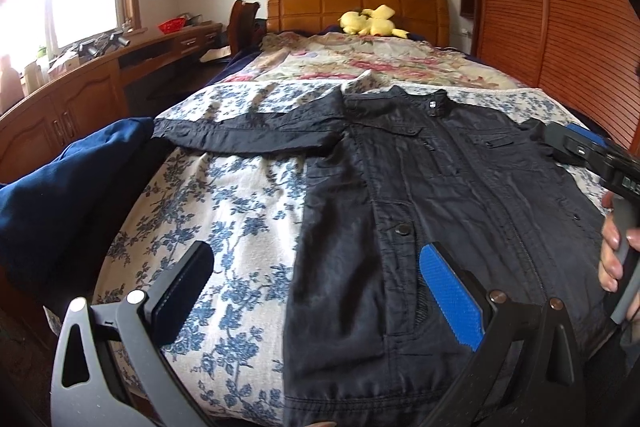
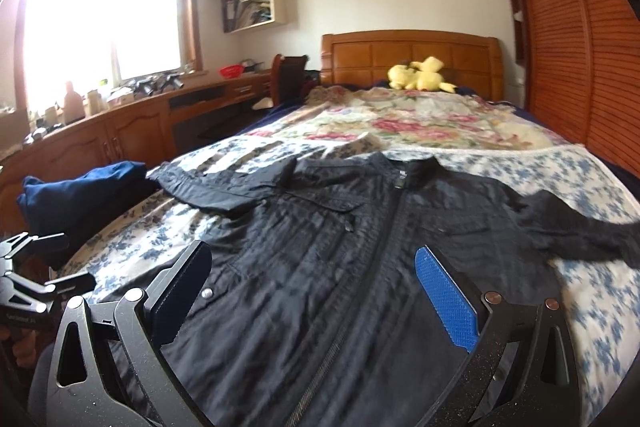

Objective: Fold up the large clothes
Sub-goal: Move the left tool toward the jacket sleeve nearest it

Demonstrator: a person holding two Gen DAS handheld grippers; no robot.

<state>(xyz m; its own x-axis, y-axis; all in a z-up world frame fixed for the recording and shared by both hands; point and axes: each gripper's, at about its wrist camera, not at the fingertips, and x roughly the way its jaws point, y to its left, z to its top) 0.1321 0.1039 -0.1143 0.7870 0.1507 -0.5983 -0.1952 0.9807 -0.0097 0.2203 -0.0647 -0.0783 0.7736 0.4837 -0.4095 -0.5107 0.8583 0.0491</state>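
Note:
A black jacket lies flat, front up, on the blue-flowered bedspread, collar toward the headboard. Its one sleeve stretches out to the left, the other to the right. My left gripper hovers open over the jacket's lower left edge, nothing between its fingers. My right gripper hangs open above the jacket's lower front, near the zip. In the left wrist view the right gripper's body sits over the jacket's right side, held by a hand.
A folded blue garment lies at the bed's left edge. A yellow plush toy rests by the wooden headboard. A wooden desk and cabinets run along the left; a slatted wardrobe stands at the right.

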